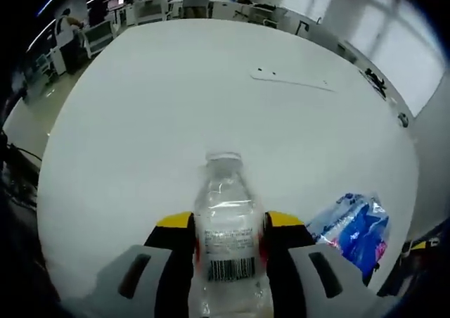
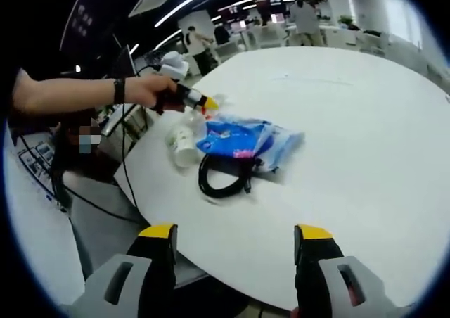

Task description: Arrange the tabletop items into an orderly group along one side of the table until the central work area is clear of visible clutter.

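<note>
The clear plastic bottle lies clamped between the jaws of the left tongs, its long axis running straight out along them, white cap end pointing toward the far side of the bench. In the right gripper view the same bottle sits at the near-left edge of the bench, held there by the left tongs in the person's hand, and just beside the blue packet. So the left hand already has its thing; the right tongs stand open and empty over the near edge, well apart from the group, with the black cable the closest item ahead of them.

The bottle is smooth, ribbed and see-through, with a barcode label; I judge it light and easy to crush. The packet is crinkly, glossy film, soft and shapeless. The cable is a limp rubbery loop touching the packet's near side. The bench is a matte white round top, bare across its middle.
</note>
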`<state>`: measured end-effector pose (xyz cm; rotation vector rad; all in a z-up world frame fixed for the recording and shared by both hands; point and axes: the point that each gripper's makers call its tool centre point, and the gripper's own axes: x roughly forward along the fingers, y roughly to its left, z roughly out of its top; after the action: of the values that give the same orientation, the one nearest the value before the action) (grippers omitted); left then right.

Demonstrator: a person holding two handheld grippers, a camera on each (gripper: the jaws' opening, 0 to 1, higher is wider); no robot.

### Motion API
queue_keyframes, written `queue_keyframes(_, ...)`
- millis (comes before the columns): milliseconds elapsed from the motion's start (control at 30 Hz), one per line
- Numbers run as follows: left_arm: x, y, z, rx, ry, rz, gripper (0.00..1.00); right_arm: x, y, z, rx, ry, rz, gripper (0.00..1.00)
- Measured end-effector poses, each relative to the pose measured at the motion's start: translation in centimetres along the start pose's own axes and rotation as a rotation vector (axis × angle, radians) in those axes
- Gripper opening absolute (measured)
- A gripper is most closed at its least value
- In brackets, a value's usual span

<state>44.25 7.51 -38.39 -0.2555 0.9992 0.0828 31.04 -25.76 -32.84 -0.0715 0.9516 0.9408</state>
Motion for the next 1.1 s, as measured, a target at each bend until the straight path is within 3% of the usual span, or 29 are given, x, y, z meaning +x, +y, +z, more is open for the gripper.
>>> queue_keyframes(433, -0.1, 1.1, -0.2, -0.011, -0.004, -0.017, 0.37, 0.4, -0.1, 0.0, 0.002, -0.002, 0.002, 0.69)
queue_keyframes(1100, -1.3, 3.8, -0.1, -0.058, -0.083, -0.002, 0.36, 0.3, 0.8, -0.2, 0.015, -0.014, 0.012, 0.68)
